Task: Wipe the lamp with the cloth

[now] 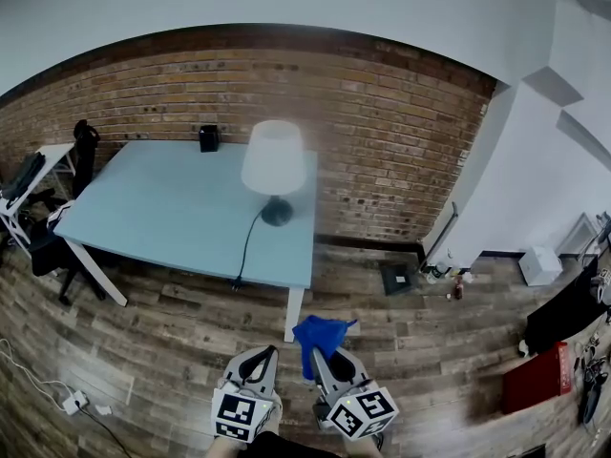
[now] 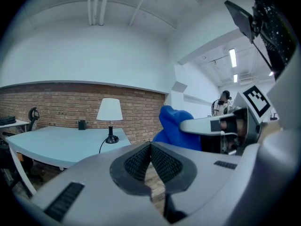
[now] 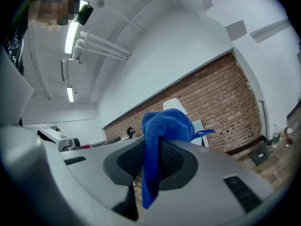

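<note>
Gripping the blue microfibre cloth (image 1: 323, 334), your right claw (image 1: 325, 359) sits beside your left claw (image 1: 261, 353), whose jaws are closed on nothing. The white-shaded table lamp (image 1: 274, 160) stands on the pale blue bench (image 1: 162, 218), well apart.

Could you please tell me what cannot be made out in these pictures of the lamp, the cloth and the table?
Lamp: in the right gripper view the blue cloth hides its stem and base.
Small black object by the wall: too small in the head view to identify.
Lamp cord: its end at the table edge is too small to read as plugged in or loose.
</note>
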Demonstrator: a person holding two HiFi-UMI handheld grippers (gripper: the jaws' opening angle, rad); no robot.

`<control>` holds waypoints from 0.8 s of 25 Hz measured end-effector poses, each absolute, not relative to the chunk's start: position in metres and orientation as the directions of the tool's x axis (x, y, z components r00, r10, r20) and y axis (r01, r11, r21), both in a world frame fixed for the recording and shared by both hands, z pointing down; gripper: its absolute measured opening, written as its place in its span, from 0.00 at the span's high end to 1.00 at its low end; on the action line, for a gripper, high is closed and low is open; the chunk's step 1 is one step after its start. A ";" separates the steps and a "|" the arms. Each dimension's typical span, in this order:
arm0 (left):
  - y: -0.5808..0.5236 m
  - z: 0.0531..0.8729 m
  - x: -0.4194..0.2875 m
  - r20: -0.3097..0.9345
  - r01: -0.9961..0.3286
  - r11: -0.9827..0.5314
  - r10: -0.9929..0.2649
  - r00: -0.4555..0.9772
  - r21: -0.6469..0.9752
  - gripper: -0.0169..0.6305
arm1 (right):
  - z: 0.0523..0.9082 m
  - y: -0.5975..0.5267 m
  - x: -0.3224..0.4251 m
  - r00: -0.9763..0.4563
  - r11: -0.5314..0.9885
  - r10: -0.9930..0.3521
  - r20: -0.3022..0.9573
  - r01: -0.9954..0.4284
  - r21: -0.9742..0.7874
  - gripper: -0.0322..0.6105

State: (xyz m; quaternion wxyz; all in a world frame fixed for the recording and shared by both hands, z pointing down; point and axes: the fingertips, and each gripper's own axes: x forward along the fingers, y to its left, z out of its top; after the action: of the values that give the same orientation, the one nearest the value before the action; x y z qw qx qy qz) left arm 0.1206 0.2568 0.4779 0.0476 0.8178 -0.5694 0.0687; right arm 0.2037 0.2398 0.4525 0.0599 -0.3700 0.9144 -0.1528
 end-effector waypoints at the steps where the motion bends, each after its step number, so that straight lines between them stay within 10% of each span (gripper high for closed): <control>1: 0.250 0.479 0.119 0.170 -0.937 -0.350 -0.923 0.345 0.000 0.96 | 0.453 0.234 0.202 -0.720 0.681 -0.694 0.004 -0.658 -0.323 0.85; 20: 0.050 0.453 0.040 0.127 -0.935 -0.355 -0.926 0.354 0.023 0.96 | 0.431 0.038 0.126 -0.710 0.680 -0.703 0.024 -0.683 -0.268 0.85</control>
State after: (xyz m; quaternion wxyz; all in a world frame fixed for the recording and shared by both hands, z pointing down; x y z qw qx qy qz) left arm 0.0401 0.0504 0.4525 0.0455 0.8217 -0.5663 0.0460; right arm 0.1258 0.0383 0.4308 0.0404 -0.3784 0.9156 -0.1297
